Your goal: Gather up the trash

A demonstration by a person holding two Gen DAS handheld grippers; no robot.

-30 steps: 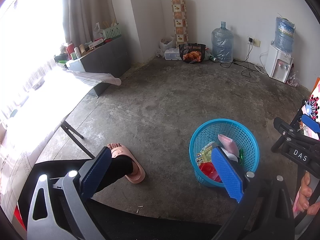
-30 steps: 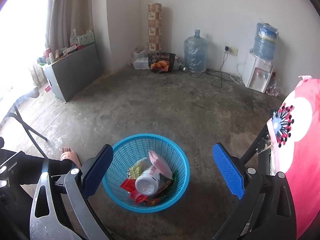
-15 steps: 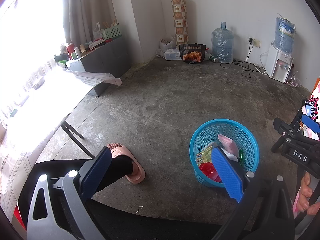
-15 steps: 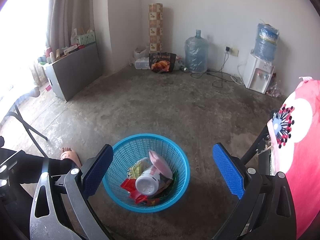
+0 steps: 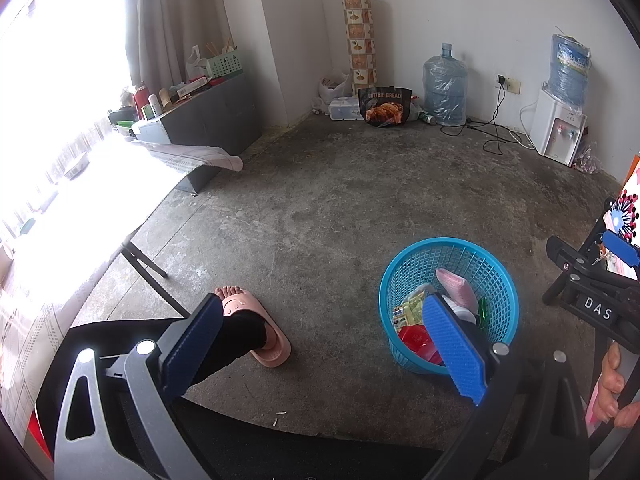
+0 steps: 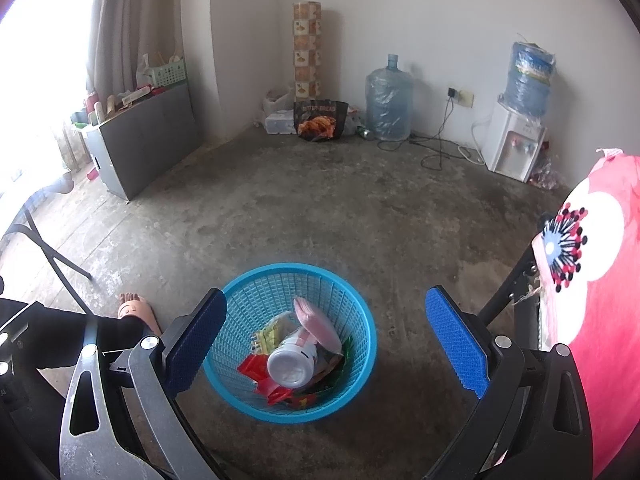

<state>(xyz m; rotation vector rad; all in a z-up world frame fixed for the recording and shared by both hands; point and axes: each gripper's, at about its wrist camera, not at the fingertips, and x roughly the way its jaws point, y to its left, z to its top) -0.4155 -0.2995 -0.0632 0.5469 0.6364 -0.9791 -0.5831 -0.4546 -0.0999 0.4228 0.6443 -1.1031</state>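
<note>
Left gripper [image 5: 324,344]: I have it held above the concrete floor [image 5: 340,200], its blue-padded fingers [image 5: 452,348] spread wide with nothing between them.
Right gripper [image 6: 326,342]: I see it hanging directly over the basket, fingers [image 6: 456,342] spread wide and empty; the basket sits in the gap between them.
Blue basket [image 6: 356,308]: it stands upright on the floor, round and mesh-walled; from the left wrist view it lies to the right, partly behind the right-hand finger pad.
Trash [image 6: 296,356]: it is all inside the basket, where I make out a white bottle [image 6: 290,364] lying with its base facing up, a pink pouch [image 6: 316,320] leaning over it, a yellow-green wrapper [image 6: 270,334] and red wrappers [image 6: 256,372] at the bottom.
My foot: in a pink slipper [image 5: 260,328] on the floor, left of the basket and apart from it.
Table [image 5: 80,208]: at the far left of the left wrist view, washed out by window light, with a dark folding leg beneath.
Back wall: a water dispenser [image 6: 516,140], a spare water jug [image 6: 388,100], a black bread bag [image 6: 320,120] and a tall patterned roll [image 6: 306,44] stand along it, well apart from the basket.
</note>
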